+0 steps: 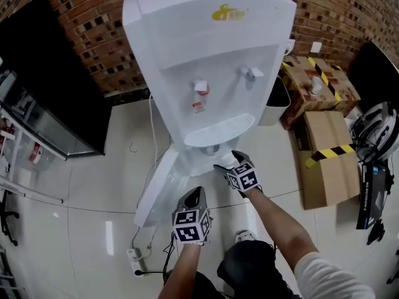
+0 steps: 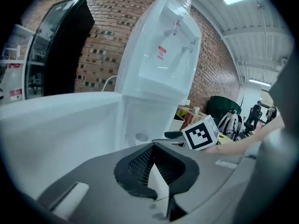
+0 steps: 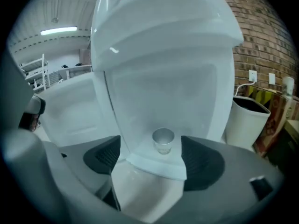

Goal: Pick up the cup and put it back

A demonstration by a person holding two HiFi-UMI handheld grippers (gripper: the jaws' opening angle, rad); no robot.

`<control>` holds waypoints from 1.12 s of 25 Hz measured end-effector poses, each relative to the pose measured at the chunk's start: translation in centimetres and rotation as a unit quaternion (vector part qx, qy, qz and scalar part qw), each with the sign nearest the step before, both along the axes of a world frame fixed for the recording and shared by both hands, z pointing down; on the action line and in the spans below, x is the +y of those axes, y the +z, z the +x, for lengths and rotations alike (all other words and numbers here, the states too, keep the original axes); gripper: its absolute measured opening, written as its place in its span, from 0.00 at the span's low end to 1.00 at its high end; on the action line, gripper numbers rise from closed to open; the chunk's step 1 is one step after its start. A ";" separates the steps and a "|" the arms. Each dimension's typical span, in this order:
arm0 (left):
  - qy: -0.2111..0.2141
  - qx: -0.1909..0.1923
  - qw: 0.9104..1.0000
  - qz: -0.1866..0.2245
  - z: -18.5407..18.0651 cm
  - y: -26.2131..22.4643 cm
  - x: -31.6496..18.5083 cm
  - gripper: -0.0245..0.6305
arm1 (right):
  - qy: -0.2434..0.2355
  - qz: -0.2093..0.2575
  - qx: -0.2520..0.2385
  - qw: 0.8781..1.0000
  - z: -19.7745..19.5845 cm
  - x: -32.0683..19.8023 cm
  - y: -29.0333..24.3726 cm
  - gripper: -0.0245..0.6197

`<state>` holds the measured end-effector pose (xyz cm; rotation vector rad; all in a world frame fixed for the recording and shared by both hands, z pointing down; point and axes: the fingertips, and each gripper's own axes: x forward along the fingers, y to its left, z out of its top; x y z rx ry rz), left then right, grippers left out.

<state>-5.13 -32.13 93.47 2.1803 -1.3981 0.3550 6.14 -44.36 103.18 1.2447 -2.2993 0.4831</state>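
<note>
The right gripper [image 1: 229, 161] is open wide and holds nothing. Just in front of its jaws, the small cup [image 3: 163, 140] stands upright on a white ledge low in the water dispenser [image 1: 206, 55]. The left gripper [image 1: 194, 195] is closed and empty, near the white door [image 1: 159, 189].

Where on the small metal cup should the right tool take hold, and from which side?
Grip the cup by its side wall at mid-height, coming level from the open front. It stands upright on the white ledge, rim up, with the dispenser wall behind it.
</note>
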 end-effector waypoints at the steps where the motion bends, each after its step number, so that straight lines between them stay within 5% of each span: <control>1: -0.006 0.000 1.000 -0.003 -0.2 0.7 -0.4 0.04 | 0.001 -0.003 0.002 1.000 -0.1 -0.7 1.3 0.69; 9: -0.032 0.012 0.999 -0.001 -1.2 3.3 -2.1 0.04 | 0.046 0.016 -0.016 0.999 -0.5 -5.8 6.5 0.69; 28: -0.080 0.008 0.997 -0.017 -5.2 5.7 -1.5 0.04 | 0.064 0.004 -0.024 0.998 -3.6 -10.5 10.9 0.69</control>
